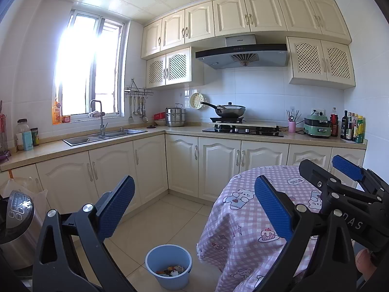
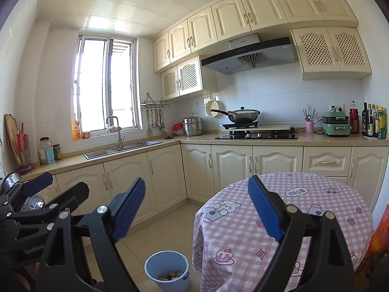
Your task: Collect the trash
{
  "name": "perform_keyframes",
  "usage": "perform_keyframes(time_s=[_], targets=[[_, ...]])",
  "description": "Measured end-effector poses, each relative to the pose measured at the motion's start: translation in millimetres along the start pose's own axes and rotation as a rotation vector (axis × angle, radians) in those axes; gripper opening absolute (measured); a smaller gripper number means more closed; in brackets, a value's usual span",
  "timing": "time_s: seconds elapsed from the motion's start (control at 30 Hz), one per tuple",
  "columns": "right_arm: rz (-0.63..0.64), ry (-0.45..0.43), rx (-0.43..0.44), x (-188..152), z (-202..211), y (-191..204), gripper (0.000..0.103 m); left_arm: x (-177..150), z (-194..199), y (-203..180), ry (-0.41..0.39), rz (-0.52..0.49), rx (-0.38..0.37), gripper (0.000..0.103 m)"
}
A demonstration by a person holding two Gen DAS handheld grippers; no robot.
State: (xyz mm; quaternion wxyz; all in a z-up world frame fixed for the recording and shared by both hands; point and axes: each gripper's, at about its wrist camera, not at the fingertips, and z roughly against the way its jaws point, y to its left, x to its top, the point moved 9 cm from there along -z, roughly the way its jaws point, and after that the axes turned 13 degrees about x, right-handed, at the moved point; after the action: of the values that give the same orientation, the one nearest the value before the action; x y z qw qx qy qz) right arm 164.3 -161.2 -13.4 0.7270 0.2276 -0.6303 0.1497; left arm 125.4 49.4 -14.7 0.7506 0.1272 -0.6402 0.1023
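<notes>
A blue waste bucket (image 1: 170, 282) stands on the tiled floor beside a round table under a pink checked cloth (image 1: 243, 221). Small scraps of trash (image 1: 170, 270) lie in its bottom. My left gripper (image 1: 194, 209) hangs open above the bucket, nothing between its blue pads. To its right, over the table's edge, is my right gripper (image 1: 328, 170). In the right wrist view the right gripper (image 2: 197, 209) is open and empty, with the bucket (image 2: 170, 286) and its trash (image 2: 171, 275) below and the table (image 2: 304, 206) to the right. The left gripper (image 2: 56, 187) shows at the left edge.
Cream cabinets and an L-shaped counter (image 1: 180, 130) carry a sink (image 1: 104, 136), a hob with a wok (image 1: 231, 110) and bottles (image 1: 352, 127). A steel appliance (image 1: 17, 219) stands at the near left. An orange bag (image 2: 379, 238) is at the right of the table.
</notes>
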Motion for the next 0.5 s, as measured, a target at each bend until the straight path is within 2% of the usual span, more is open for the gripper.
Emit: perform_keyframes(time_s=[0.5], targets=[[0.004, 0.02, 0.012, 1.2, -9.7, -2.8, 0.085, 0.3, -9.7, 4.5, 0.023, 0.01, 0.001, 0.096]])
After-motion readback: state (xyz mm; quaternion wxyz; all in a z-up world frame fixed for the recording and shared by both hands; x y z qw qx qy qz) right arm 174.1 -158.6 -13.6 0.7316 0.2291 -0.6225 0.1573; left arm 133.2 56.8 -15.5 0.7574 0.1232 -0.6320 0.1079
